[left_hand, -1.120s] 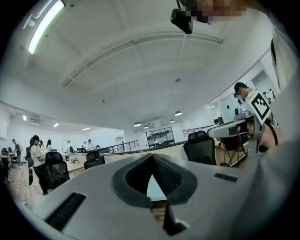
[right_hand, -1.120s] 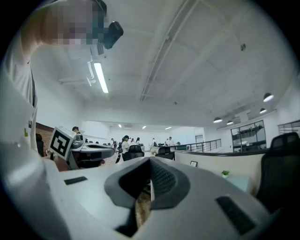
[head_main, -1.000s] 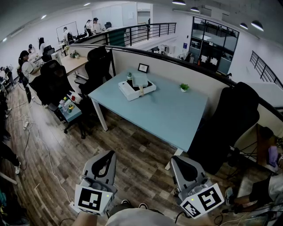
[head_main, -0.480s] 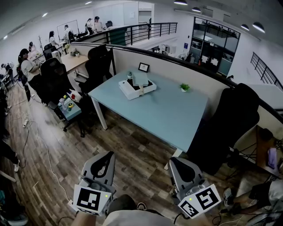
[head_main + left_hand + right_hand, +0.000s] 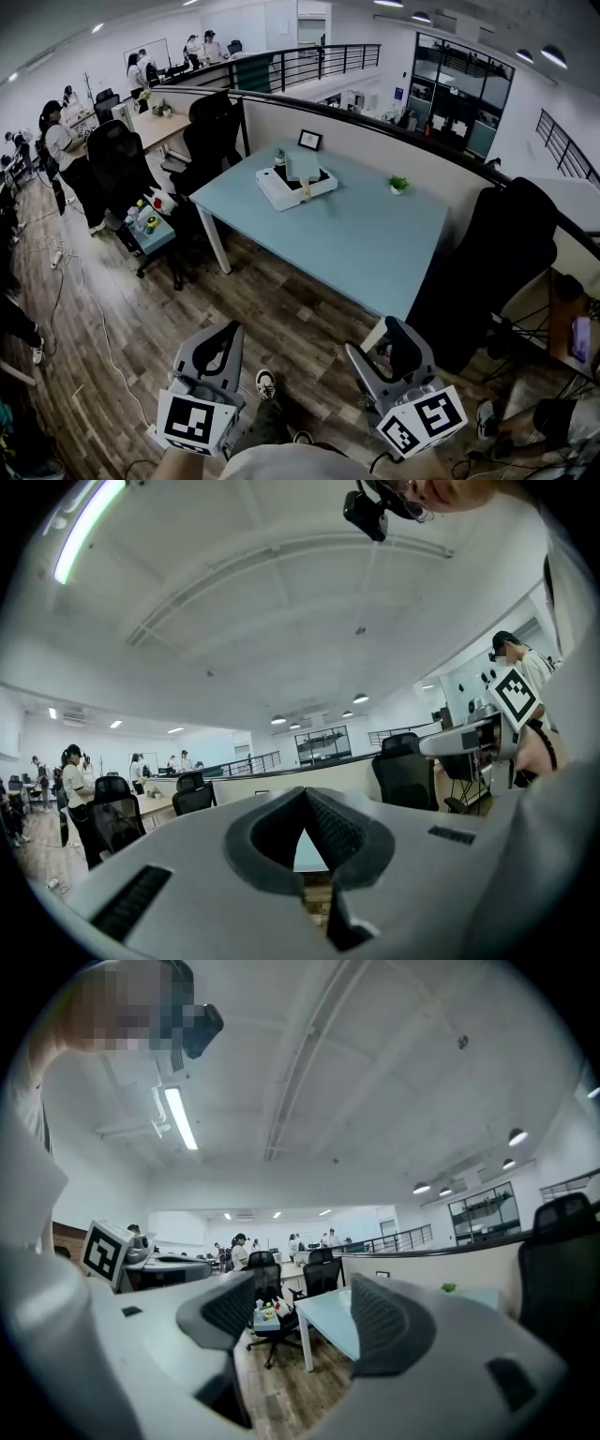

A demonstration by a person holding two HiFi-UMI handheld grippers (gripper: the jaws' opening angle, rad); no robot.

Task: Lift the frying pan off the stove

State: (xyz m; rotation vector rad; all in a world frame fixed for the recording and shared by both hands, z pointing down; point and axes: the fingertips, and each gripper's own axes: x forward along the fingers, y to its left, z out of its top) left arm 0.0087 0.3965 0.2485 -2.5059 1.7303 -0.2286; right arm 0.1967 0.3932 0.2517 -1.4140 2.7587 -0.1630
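The person is standing well back from the light blue table [image 5: 366, 234], holding both tools low over the wooden floor [image 5: 141, 309]. The left gripper [image 5: 225, 330] is sitting clenched, its tips meeting on nothing. The right gripper [image 5: 380, 339] is spreading its jaws as I'm watching, with only air between them.

The frying pan [image 5: 302, 167] is resting on the white stove [image 5: 274, 193] toward the table's far left corner, well apart from both claws. From here it is looking too small for me to be picking out its handle.

So, as I'm judging it, the reach itself is not yet under way. To do it well, the person should be stepping in along the open long side, since a black office chair [image 5: 497, 253] is crowding the right end. The spread right claw should be coming in level along the handle's line and closing fully before any lifting. Then the pan should be rising straight up and flat, not dragging the stove. A small potted plant [image 5: 398, 183] and a picture frame [image 5: 309, 142] are standing nearby, so wide swings are worth avoiding.
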